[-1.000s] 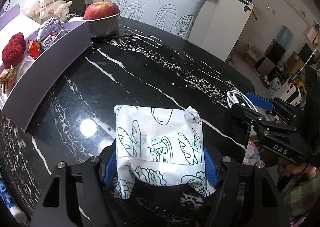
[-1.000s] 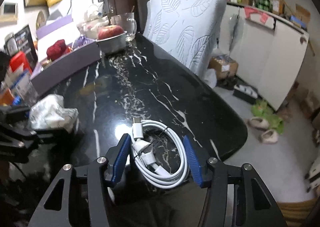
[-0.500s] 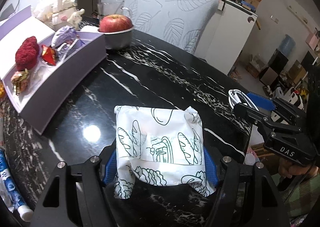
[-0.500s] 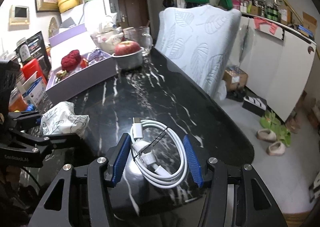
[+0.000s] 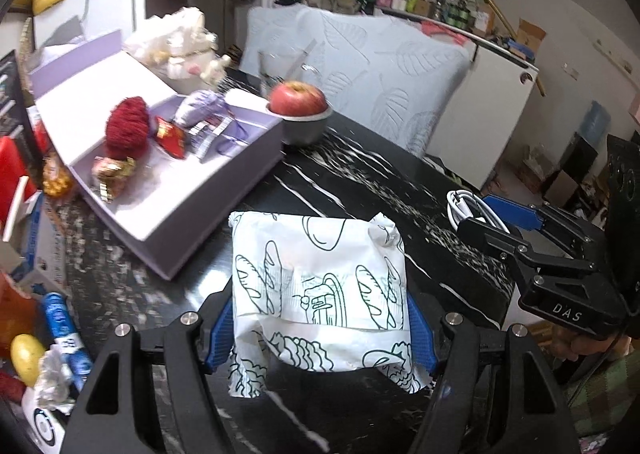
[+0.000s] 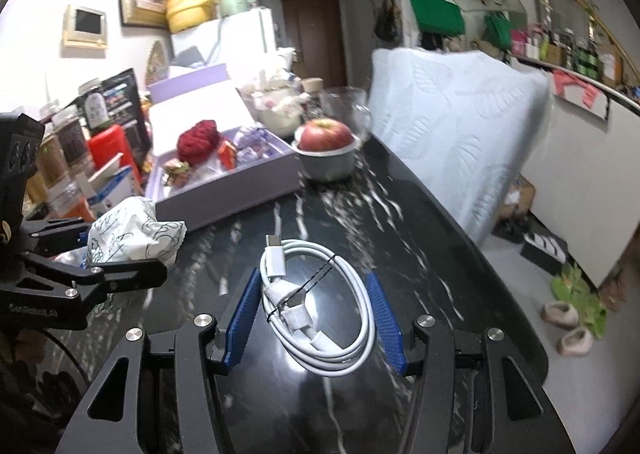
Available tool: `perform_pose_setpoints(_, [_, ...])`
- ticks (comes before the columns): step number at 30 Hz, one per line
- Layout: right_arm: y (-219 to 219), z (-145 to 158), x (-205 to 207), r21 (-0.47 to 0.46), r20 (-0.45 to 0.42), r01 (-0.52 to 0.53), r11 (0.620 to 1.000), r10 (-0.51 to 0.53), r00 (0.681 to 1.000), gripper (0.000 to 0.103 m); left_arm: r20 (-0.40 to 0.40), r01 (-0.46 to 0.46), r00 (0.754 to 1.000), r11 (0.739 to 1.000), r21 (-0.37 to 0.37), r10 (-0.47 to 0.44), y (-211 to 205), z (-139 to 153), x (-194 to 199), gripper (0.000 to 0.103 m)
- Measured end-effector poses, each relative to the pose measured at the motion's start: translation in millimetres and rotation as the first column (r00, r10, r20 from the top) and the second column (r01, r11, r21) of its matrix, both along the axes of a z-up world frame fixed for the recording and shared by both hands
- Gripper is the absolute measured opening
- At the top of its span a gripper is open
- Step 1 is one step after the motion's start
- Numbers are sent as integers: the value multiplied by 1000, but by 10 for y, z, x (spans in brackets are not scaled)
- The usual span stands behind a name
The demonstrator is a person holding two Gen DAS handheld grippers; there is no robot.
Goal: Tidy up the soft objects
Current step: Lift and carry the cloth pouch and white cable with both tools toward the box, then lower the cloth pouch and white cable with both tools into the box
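My left gripper [image 5: 320, 318] pinches the white printed pouch [image 5: 318, 286] between its blue pads, jaws about a pouch-width apart, just on the near side of the lavender box [image 5: 224, 189]; my right gripper [image 6: 314, 318] has the coiled white cable [image 6: 320, 310] between its blue pads, jaws wide, though I cannot tell whether they press it; it hangs to the right of that box, above the black marble table [image 6: 420, 213].

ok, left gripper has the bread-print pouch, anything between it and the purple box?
Nothing visible. The left gripper grips the pouch, and only bare black tabletop lies between it and the purple box. The box's near end looks free.
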State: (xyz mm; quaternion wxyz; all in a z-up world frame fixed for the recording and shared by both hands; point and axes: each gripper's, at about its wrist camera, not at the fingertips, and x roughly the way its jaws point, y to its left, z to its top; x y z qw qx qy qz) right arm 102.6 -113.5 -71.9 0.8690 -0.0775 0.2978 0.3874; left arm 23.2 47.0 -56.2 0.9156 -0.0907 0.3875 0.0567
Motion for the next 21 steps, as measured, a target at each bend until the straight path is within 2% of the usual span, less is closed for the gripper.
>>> perform_pose_setpoints(9, [360, 269, -57, 50, 60, -112, 992, 109, 992, 54, 75, -109, 992, 993, 48, 105, 307, 324, -168, 70])
perform_pose_setpoints(21, [859, 715, 5, 102, 173, -232, 967, 212, 962, 54, 189, -194, 967, 975, 107, 172, 667, 779, -185, 70])
